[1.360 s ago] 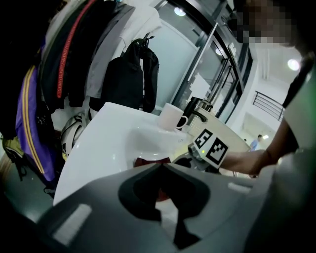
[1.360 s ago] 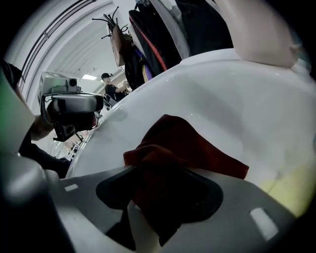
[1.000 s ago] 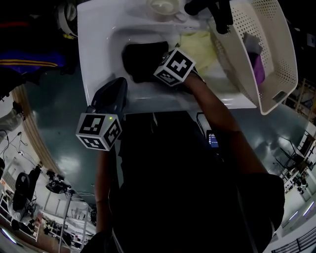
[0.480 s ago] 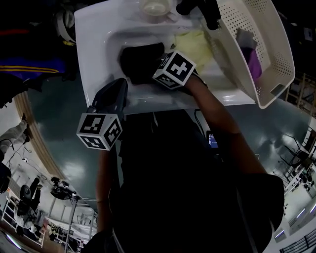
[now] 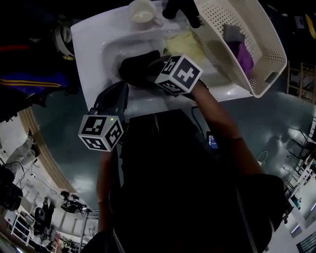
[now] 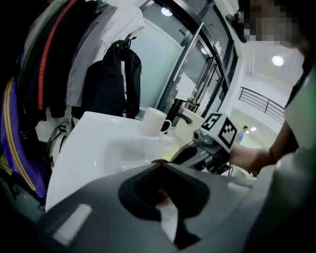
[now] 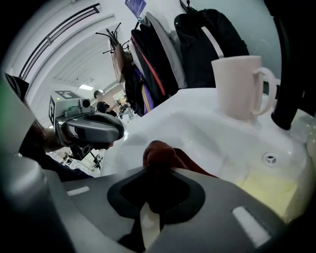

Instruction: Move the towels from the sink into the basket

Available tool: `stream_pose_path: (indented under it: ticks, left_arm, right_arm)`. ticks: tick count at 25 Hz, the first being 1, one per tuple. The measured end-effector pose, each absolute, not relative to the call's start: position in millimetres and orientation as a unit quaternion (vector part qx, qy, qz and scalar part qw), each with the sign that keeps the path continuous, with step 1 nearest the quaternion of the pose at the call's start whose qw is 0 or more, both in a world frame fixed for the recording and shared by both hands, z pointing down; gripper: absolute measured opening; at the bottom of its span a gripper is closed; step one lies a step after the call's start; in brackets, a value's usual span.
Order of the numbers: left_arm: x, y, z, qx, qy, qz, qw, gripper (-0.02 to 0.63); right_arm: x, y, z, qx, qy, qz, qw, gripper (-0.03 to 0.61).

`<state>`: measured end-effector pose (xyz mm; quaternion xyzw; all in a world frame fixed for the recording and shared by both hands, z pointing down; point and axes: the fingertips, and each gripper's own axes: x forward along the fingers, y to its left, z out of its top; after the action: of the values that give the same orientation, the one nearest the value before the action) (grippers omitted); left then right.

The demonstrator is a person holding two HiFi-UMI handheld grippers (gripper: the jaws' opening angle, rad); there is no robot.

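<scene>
Basket point(image 5: 269, 49): is holding a purple towel point(image 5: 243, 55) and a grey towel point(image 5: 231, 33), so part is judged done
Sink point(image 5: 106, 49): a yellow towel point(image 5: 185, 44) is lying near the drain, while a dark red towel point(image 5: 133, 66) is bunching in the right claw point(image 7: 157, 165), whose jaws have just been closing and are now clamping it
Left claw point(image 5: 121, 89): is hovering by the sink's front rim, jaws together, empty
Outstanding: two towels are waiting to go over

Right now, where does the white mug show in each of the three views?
Head view: white mug at top centre, on the back rim of the sink.
Left gripper view: mug at centre, left of the black faucet.
Right gripper view: mug at upper right.
Shared landmark: the black faucet beside it.
</scene>
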<state>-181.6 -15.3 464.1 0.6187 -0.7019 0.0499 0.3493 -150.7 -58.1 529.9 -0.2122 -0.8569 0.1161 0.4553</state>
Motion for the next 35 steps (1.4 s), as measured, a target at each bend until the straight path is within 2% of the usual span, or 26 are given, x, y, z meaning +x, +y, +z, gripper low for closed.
stream_pose_path:
  ticks: [22,35]
  left_arm:
    - [-142.0,-75.0,416.1,0.738,-0.611,0.072,0.278,0.006]
    - [-108.8,-128.9,358.6,0.802,-0.552,0.072,0.217,0.006]
  right_arm:
    - [-109.6,-109.7,428.6,-0.09,-0.911,0.107,0.388,0.049]
    - [-80.1,-164.2,338.5,-0.017,-0.943,0.09,0.32,0.049]
